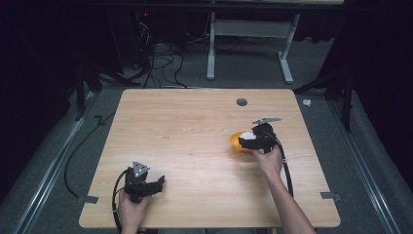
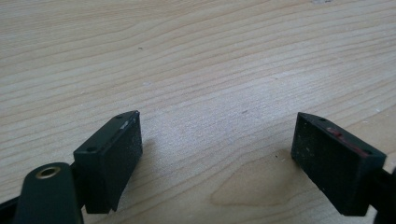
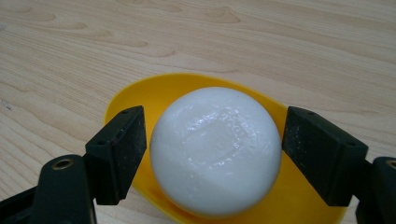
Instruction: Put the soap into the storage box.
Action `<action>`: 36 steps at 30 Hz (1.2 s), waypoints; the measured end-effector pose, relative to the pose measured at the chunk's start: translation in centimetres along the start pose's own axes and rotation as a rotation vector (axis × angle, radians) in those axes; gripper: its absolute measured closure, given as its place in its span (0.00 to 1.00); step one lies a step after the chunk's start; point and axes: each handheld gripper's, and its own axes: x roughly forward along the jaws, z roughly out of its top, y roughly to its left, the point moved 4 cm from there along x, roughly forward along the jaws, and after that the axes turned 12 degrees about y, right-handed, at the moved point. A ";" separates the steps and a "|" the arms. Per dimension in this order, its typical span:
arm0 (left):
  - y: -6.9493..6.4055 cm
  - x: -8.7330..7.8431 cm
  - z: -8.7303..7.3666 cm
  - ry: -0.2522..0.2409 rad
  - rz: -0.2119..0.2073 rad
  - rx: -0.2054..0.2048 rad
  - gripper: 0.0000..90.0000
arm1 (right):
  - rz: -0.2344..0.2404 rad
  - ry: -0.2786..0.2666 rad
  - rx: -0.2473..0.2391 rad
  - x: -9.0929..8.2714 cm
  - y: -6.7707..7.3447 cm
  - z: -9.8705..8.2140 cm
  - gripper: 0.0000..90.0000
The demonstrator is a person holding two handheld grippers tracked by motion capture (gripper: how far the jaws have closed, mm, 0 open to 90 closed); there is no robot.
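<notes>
Looking down from the high view, the wooden table (image 1: 195,146) carries a yellow bowl (image 1: 237,140) right of centre, with a white ball (image 1: 247,136) sitting in it. The right gripper (image 1: 245,143) lies level over the bowl, pointing toward the table's left side, and covers most of the bowl and ball, so little can be made out there. The left gripper (image 1: 160,183) rests near the front left edge of the table, well apart from the bowl, its jaws pointing right.

In the left gripper view, the left gripper (image 2: 217,154) has its two black jaws spread wide over bare wood grain, with nothing between them. The lower ends of both jaws are cut off by the frame's bottom edge.

In the right gripper view, the white ball (image 3: 215,151) sits in the yellow bowl (image 3: 140,95), between the jaws of the right gripper (image 3: 212,154). The ball is round, so it has no long axis and points no way. The jaws stand just off either side of it; a thin gap shows by the left pad (image 3: 126,149), while at the right pad I cannot tell gap from touch. The bowl's near rim is cut off at the bottom, and the ball hides its floor.
</notes>
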 end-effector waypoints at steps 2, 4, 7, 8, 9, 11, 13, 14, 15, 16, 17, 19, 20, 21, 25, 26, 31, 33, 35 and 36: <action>0.0 0.0 0.0 -0.001 0.001 -0.001 0.19 | 0.000 -0.005 -0.004 -0.2 -0.1 0.0 0.25; 0.0 0.0 0.0 0.000 0.000 0.000 0.19 | -0.002 -0.009 0.003 -0.4 -0.3 -0.1 0.25; 0.0 0.0 0.0 0.000 0.000 0.000 0.19 | -0.001 -0.022 0.005 -0.7 -0.4 -0.1 0.25; 0.0 0.0 0.0 -0.003 0.001 -0.001 0.19 | 0.003 -0.029 0.004 -1.1 -0.5 -0.2 0.25; 0.0 0.0 0.0 -0.002 0.000 -0.001 0.19 | 0.006 -0.034 0.002 -1.3 -0.5 -0.2 0.25; 0.0 0.0 0.0 -0.001 0.001 -0.001 0.19 | 0.009 -0.040 0.002 -1.4 -0.5 -0.2 0.25; 0.0 0.0 0.0 0.000 0.000 -0.001 0.19 | 0.014 -0.054 -0.001 -1.9 -0.6 -0.2 0.25; 0.0 0.0 0.0 -0.002 0.000 -0.001 0.19 | 0.014 -0.054 -0.001 -1.9 -0.6 -0.2 0.25; 0.0 0.0 0.0 -0.002 0.000 -0.001 0.19 | 0.018 -0.058 0.001 -2.1 -0.6 -0.3 0.26; 0.0 0.0 0.0 -0.003 0.001 -0.001 0.19 | 0.021 -0.062 0.001 -2.3 -0.7 -0.3 0.26; 0.0 0.0 0.0 -0.002 0.000 -0.001 0.19 | 0.021 -0.069 -0.003 -2.5 -0.7 -0.3 0.26; 0.0 0.0 0.0 -0.003 0.001 -0.001 0.19 | 0.026 -0.075 -0.002 -2.7 -0.8 -0.4 0.27; 0.0 0.0 0.0 -0.003 0.001 -0.001 0.19 | 0.026 -0.075 -0.002 -2.7 -0.8 -0.4 0.27; 0.0 0.0 0.0 -0.003 0.001 -0.001 0.19 | 0.031 -0.079 0.007 -3.0 -1.0 -0.5 0.27; 0.0 0.0 0.0 -0.002 0.001 -0.001 0.19 | 0.033 -0.089 0.017 -3.3 -1.2 -0.6 0.28; 0.0 0.0 0.0 -0.001 0.000 -0.001 0.19 | 0.033 -0.091 0.022 -3.4 -1.3 -0.6 0.28; 0.0 0.0 0.0 -0.001 0.001 -0.001 0.19 | 0.039 -0.108 0.025 -4.0 -1.7 -1.0 0.29; 0.0 0.0 0.0 0.000 0.002 -0.001 0.19 | 0.042 -0.118 0.031 -4.2 -1.9 -1.2 0.29; 0.0 0.0 0.0 0.000 0.002 0.000 0.19 | 0.045 -0.123 0.038 -4.3 -2.0 -1.3 0.30; 0.0 0.0 0.0 -0.002 0.002 -0.001 0.19 | 0.047 -0.125 0.041 -4.5 -2.2 -1.4 0.30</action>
